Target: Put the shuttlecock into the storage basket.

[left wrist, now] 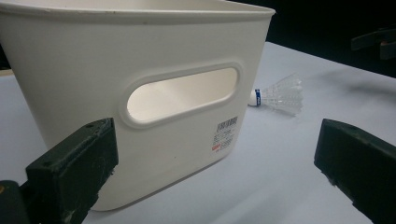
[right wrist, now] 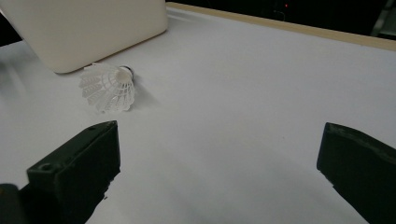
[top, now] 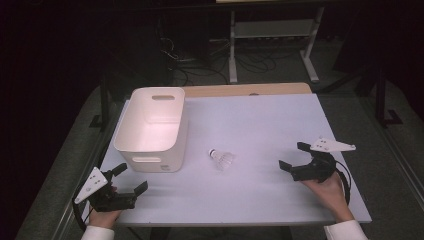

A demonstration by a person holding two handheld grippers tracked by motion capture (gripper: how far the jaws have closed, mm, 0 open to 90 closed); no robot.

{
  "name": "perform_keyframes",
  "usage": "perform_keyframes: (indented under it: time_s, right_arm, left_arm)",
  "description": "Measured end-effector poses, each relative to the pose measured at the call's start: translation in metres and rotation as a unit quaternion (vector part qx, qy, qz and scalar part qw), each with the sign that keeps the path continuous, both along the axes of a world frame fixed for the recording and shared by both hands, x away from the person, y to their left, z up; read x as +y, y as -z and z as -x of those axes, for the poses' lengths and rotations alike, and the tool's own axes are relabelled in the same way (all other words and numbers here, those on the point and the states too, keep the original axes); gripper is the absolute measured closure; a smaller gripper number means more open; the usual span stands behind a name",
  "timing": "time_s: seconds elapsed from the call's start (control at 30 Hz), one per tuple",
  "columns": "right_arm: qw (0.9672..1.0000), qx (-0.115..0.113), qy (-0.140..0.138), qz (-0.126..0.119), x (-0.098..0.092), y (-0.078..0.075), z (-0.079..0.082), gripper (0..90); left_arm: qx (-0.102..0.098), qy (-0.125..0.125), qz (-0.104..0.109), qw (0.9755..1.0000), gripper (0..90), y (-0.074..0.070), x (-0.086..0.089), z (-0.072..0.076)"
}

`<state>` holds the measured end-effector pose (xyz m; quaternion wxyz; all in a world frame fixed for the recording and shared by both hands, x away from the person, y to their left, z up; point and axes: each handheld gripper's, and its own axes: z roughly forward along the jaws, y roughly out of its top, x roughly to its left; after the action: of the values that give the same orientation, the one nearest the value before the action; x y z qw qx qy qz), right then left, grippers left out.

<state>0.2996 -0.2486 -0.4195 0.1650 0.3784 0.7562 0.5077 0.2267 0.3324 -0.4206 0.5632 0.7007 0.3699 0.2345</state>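
Note:
A white plastic shuttlecock (top: pixel 222 159) lies on its side near the middle of the white table (top: pixel 260 120), just right of a white handled bin (top: pixel 150 162). My left gripper (top: pixel 132 178) rests at the front left, open, with nothing between its jaws. In the left gripper view it (left wrist: pixel 215 140) faces the bin's handle wall (left wrist: pixel 93 56), with the shuttlecock (left wrist: pixel 280 95) beyond to the right. My right gripper (top: pixel 293 155) sits at the front right, open and empty. In the right gripper view it (right wrist: pixel 219 140) points toward the shuttlecock (right wrist: pixel 108 87) and the bin (right wrist: pixel 84 28).
A wooden strip (top: pixel 250 90) runs along the table's far edge. Beyond it the dark floor holds cables (top: pixel 200 65) and a white metal frame (top: pixel 270 30). Bare tabletop lies between the two grippers. The other gripper (left wrist: pixel 378 42) shows far off in the left gripper view.

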Motion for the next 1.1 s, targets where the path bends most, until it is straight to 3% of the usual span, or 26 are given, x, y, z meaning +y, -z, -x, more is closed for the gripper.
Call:
perform_keyframes:
  time_s: [0.43,0.53,0.8,1.1]
  right_arm:
    - [0.9999,0.010,-0.002,0.002,0.000,0.000,0.000,0.0]
    - [0.9998,0.015,-0.002,-0.011,0.002,-0.002,0.003,0.0]
    - [0.9999,0.013,-0.006,0.002,0.010,-0.011,0.001,0.0]
    - [0.9987,0.037,-0.027,0.021,0.022,-0.019,-0.007,0.0]
  left_arm:
    - [0.000,0.000,-0.003,1.0000,0.0,0.000,0.001,0.001]
    - [-0.003,-0.004,0.006,1.0000,0.0,-0.001,0.002,0.001]
    - [-0.001,-0.006,0.005,1.0000,0.0,0.000,0.002,0.002]
    - [-0.003,-0.009,0.005,0.9999,0.0,-0.001,0.002,0.002]
